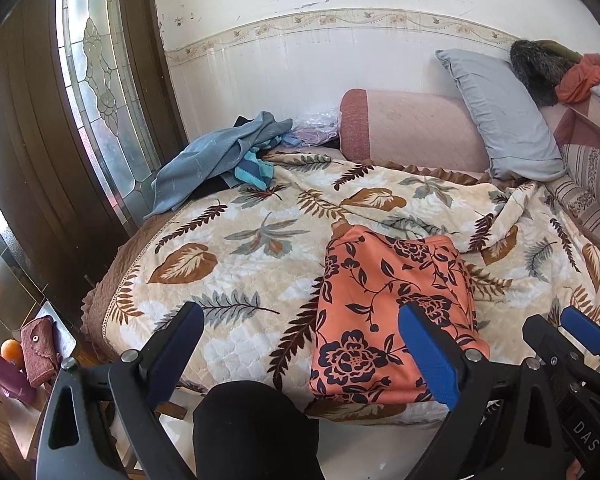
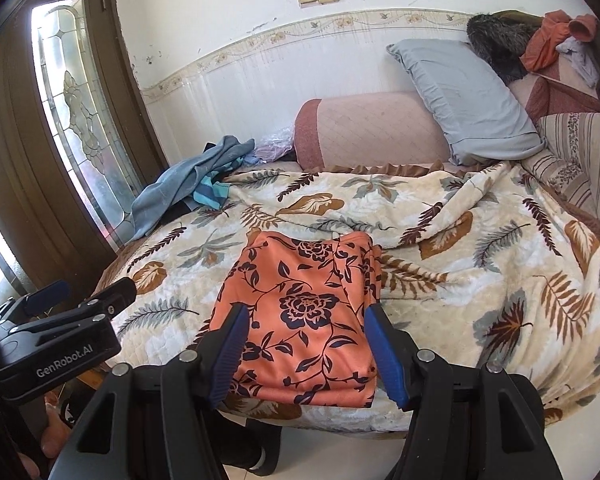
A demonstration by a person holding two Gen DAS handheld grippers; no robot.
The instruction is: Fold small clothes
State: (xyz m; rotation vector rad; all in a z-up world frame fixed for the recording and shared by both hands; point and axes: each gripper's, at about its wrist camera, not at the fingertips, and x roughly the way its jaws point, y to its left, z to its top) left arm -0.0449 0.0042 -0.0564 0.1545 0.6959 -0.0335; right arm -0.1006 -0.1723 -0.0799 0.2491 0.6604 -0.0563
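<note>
A: Cloth dead ahead. The orange floral garment lies folded on the leaf-print bedspread, close to the near edge of the bed, and the right gripper hangs just short of it with its blue-padded fingers spread to either side of the cloth's near end. Nothing is pinched between them.

B: And the other side? The left gripper has its jaws wide apart too. The garment sits toward its right finger, which overlaps the cloth's near right corner in this view; whether it touches, I cannot tell. The left finger hangs over bare bedspread.

A: The right gripper shows in that left view too, just beside the left gripper at the cloth's right edge.

B: Look of the piece: orange fabric with dark navy flowers, vines and leaves, folded into a neat, roughly rectangular stack. Layered edges show along its right side, and its top face lies smooth.

A: Behind it the bedspread is rumpled. A blue-grey cloth pile sits at the far left corner, well apart from the garment, and a grey pillow leans up at the back against a pink bolster.
</note>
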